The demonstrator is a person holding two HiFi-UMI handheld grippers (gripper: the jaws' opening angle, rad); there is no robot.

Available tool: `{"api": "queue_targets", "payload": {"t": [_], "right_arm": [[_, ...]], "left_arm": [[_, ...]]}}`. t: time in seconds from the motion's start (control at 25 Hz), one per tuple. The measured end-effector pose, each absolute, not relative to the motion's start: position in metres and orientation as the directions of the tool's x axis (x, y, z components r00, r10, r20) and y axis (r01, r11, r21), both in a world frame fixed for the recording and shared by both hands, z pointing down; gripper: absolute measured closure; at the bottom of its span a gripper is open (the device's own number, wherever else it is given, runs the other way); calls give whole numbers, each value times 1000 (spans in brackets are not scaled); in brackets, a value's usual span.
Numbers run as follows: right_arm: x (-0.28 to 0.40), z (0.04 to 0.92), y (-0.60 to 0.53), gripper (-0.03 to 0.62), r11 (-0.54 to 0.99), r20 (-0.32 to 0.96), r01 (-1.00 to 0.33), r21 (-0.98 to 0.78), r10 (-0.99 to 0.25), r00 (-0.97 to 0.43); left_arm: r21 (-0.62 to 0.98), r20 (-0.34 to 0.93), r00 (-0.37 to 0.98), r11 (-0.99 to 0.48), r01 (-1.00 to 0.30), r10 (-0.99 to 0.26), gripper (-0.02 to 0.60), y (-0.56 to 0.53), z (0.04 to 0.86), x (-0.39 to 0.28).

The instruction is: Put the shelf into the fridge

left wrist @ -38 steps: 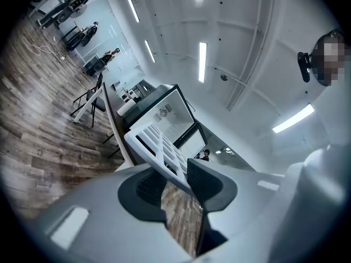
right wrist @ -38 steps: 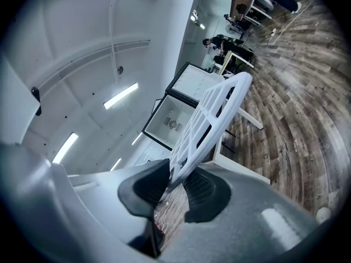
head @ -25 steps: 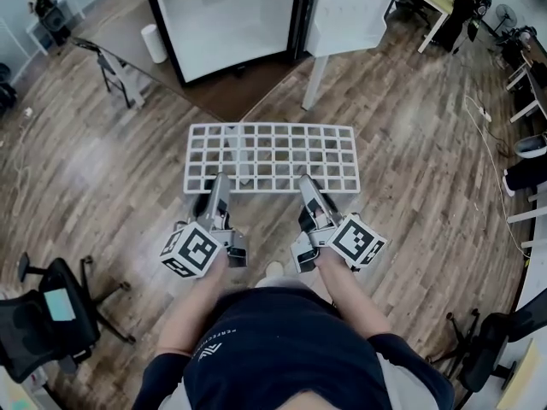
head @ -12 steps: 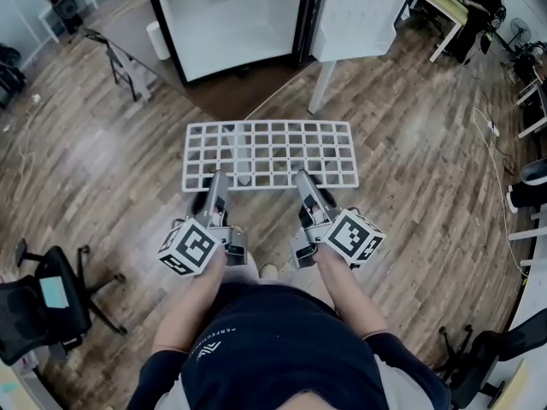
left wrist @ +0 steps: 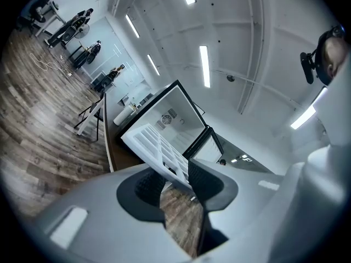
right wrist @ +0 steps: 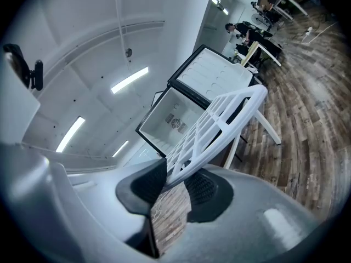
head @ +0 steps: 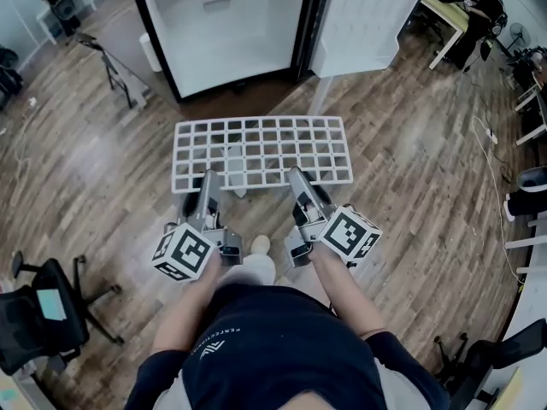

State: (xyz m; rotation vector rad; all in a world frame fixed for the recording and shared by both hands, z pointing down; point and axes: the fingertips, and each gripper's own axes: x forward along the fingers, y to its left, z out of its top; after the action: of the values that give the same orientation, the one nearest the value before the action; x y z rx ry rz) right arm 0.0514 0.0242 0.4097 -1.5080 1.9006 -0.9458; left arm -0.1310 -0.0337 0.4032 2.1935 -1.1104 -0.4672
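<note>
A white grid shelf (head: 261,152) hangs level above the wood floor, held by its near edge. My left gripper (head: 208,178) is shut on that edge at the left, my right gripper (head: 295,176) at the right. In the left gripper view the shelf (left wrist: 156,144) runs between the dark pads of the left gripper (left wrist: 173,177). In the right gripper view the shelf (right wrist: 219,122) is pinched the same way by the right gripper (right wrist: 178,182). The right jaws have just been opening slightly, with the shelf still between them. Ahead stands the open fridge (head: 226,28), its white inside bare, its door (head: 363,20) swung right.
A white stand leg (head: 318,101) rises from the floor just before the fridge door. A tripod (head: 115,67) stands at the left. A black office chair (head: 38,310) sits at the lower left. Desks (head: 444,7) and a floor cable (head: 491,143) are at the right.
Both grippers have carried the shelf forward, and the open fridge now sits closer and larger at the top of the head view. The grip on the shelf looks the same.
</note>
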Motion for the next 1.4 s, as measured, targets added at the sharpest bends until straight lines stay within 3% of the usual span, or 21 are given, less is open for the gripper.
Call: {"api": "queue_targets", "payload": {"t": [0.72, 1.4], "right_arm": [[80, 347, -131, 494, 211, -19, -549, -809, -943, -334], [108, 296, -203, 485, 385, -85, -562, -732, -870, -485]], "left_arm": [[638, -90, 540, -465, -614, -837, 440, -174, 336, -103], [628, -104, 445, -406, -664, -889, 440, -224, 297, -75]]}}
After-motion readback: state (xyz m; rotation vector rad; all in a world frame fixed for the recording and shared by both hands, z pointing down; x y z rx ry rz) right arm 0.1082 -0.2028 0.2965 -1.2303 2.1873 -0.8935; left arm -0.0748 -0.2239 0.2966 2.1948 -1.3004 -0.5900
